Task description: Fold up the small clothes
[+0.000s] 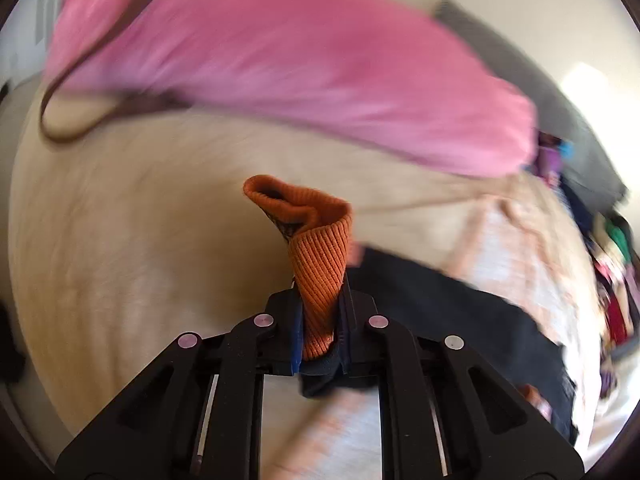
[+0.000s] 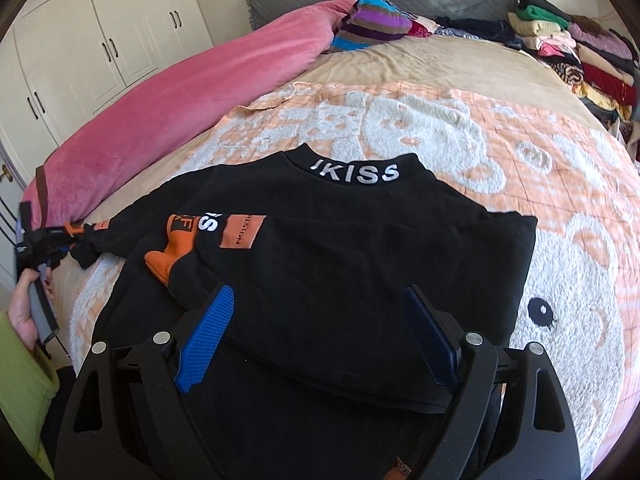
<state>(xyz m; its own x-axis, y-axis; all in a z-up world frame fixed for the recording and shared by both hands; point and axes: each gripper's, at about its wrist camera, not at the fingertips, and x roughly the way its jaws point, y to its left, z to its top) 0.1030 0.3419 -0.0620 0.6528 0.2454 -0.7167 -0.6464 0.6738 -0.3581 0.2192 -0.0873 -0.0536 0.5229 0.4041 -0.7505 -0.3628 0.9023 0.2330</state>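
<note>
Black sweatshirt (image 2: 360, 264): lies flat on the peach bear-pattern blanket (image 2: 520, 128) spread over the bed, one sleeve already folded across the chest. Collar lettering reads "KISS"; an orange patch (image 2: 242, 232) carries small, partly legible print.

Orange ribbed cuff (image 1: 316, 280): end of the other sleeve, drawn out toward the bed's left edge.

Left gripper (image 1: 320, 320): jaws pressed together, pinching the cuff, which stands up between them.

Right gripper (image 2: 320, 336): jaws spread wide above the sweatshirt's near hem, fabric below them, not clamped.

Pink bolster (image 2: 160, 112): along the bed's left edge.

Stacked folded clothes (image 2: 580, 48): far right corner.
</note>
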